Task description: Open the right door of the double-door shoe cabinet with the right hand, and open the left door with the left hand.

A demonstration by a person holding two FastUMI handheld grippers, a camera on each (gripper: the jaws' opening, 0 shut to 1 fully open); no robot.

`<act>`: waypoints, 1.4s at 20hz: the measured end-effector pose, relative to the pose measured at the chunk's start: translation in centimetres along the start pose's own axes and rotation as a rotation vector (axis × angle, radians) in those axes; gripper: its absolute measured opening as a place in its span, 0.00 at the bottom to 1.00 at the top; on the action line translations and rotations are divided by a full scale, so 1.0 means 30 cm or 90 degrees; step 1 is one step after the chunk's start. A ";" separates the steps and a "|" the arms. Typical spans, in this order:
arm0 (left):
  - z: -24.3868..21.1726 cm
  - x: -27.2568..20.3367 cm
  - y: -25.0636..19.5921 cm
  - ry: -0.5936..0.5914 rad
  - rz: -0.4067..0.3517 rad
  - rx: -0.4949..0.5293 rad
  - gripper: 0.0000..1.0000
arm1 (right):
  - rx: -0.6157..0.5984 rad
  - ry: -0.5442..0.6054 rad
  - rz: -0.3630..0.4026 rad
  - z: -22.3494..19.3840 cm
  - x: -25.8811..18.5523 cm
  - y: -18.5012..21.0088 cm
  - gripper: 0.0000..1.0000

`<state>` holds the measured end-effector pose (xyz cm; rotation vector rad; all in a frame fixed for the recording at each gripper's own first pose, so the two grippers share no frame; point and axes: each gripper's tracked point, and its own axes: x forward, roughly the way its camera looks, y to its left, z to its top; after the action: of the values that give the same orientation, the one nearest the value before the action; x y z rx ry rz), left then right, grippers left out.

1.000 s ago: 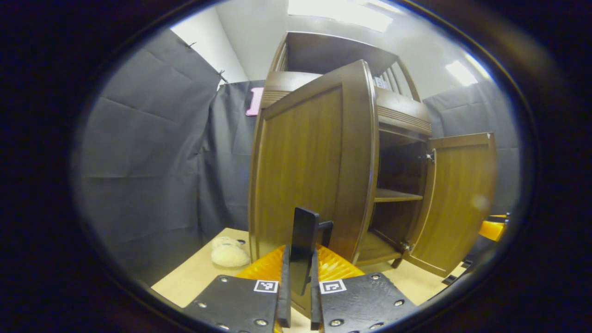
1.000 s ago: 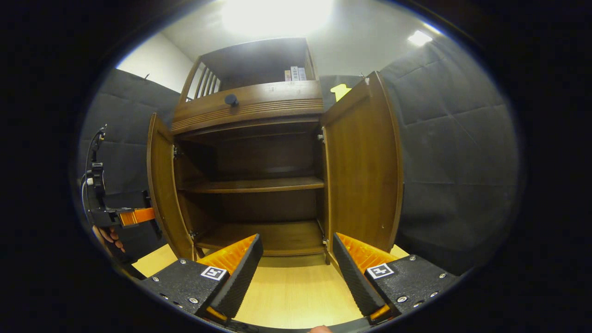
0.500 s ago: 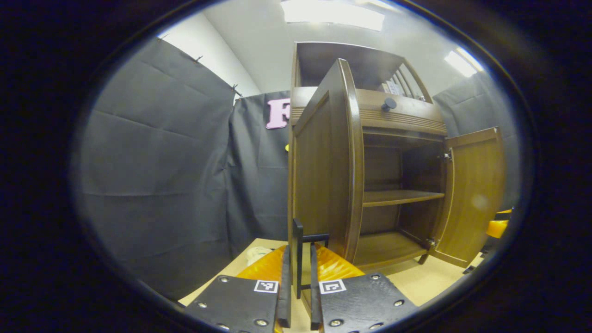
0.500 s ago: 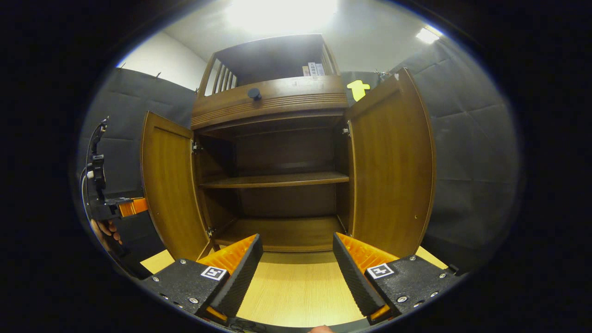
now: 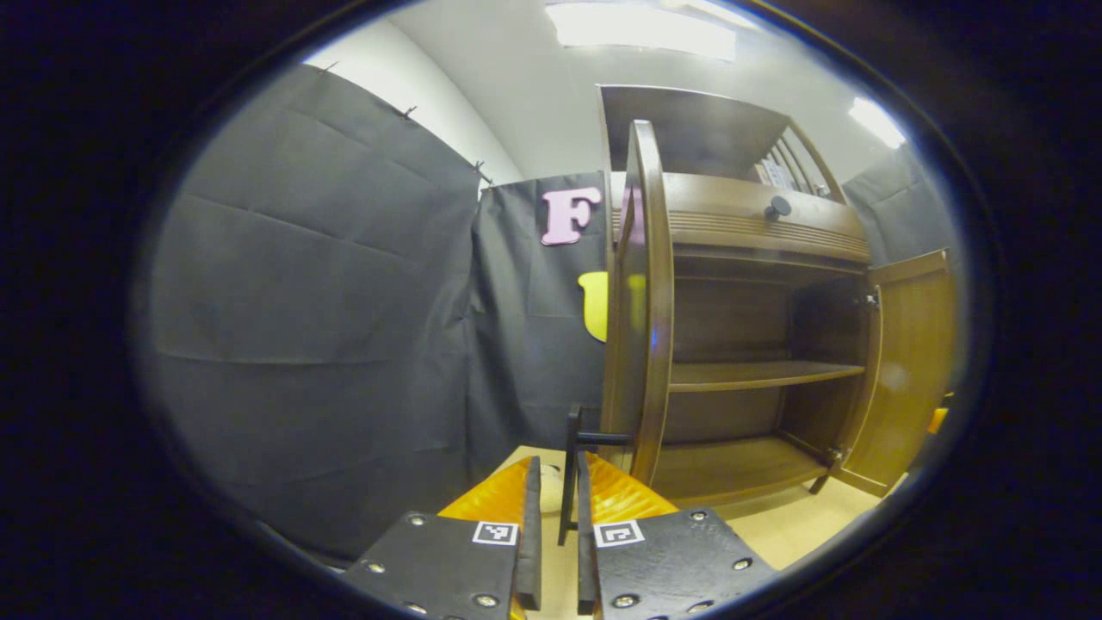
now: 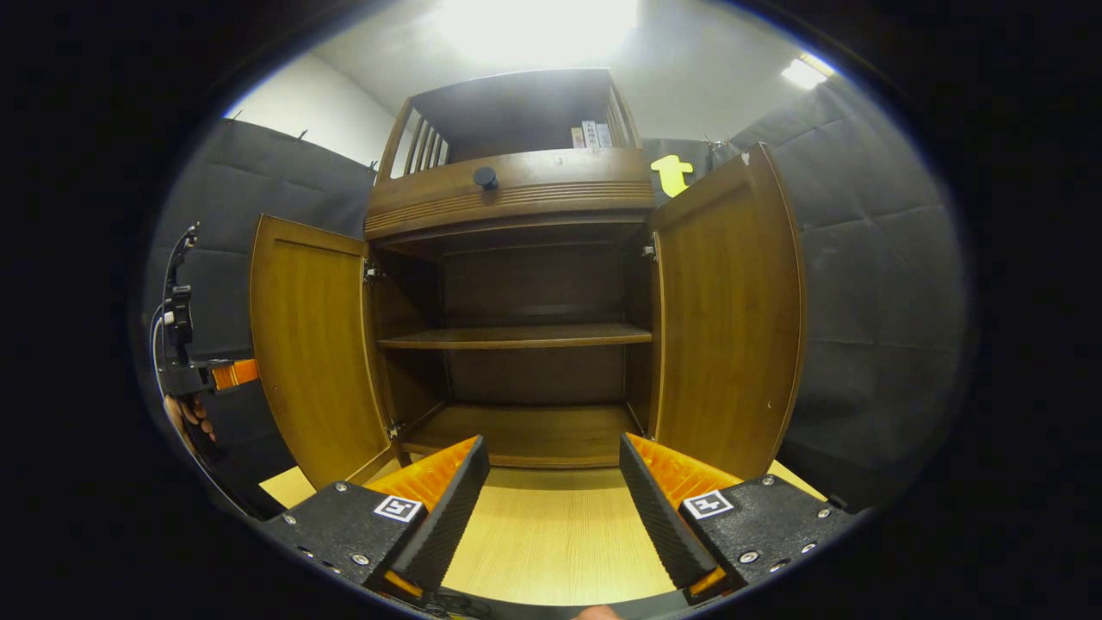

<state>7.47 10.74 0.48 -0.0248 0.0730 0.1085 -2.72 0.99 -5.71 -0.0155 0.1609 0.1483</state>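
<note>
In the left gripper view, the left gripper (image 5: 555,525) has its fingers drawn close on either side of the thin black handle (image 5: 570,469) of the left door (image 5: 641,301). They appear to pinch it, though actual contact on both sides is hard to confirm. That grip is the reason the door stands where it does: it is swung so far out that it shows almost edge-on, rising straight up just ahead of the fingers. The gripper sits low, near the pale floor (image 5: 775,525), pointing level at the door's edge, with the handle upright between the fingers. Past the door, the cabinet (image 5: 740,224) lies open, with a shelf (image 5: 758,375) and the right door (image 5: 913,362) folded out on the far side.

In the right gripper view, the right gripper (image 6: 555,504) is spread wide and holds nothing. It hangs back from the cabinet (image 6: 516,194), centred on the opening and aimed straight in, well apart from both doors. I judge its share of the job finished: the right door (image 6: 732,319) stands fully out. The left door (image 6: 310,336) is likewise wide open, and behind its outer edge the left gripper (image 6: 225,375) and the hand (image 6: 191,415) holding it are at handle height. The task looks all but done, and letting go of the handle seems to be what remains.
</note>
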 end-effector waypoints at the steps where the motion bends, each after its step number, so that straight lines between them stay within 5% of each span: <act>1: -0.001 0.000 0.019 -0.001 0.013 0.004 0.22 | 0.002 -0.002 0.002 0.008 -0.004 -0.004 0.94; 8: 0.012 -0.007 0.046 -0.005 0.051 -0.002 0.17 | -0.008 -0.018 -0.006 0.081 -0.018 -0.094 0.94; 21: 0.038 -0.047 -0.059 -0.025 -0.078 0.033 0.22 | 0.012 -0.060 -0.023 0.148 -0.221 -0.252 0.94; 28: 0.047 -0.058 -0.069 -0.022 -0.091 0.030 0.22 | 0.020 -0.069 -0.035 0.145 -0.315 -0.280 0.94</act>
<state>6.08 8.53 2.07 0.0187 0.0394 -0.0351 -10.02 -8.57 0.14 0.0197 0.0543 0.0918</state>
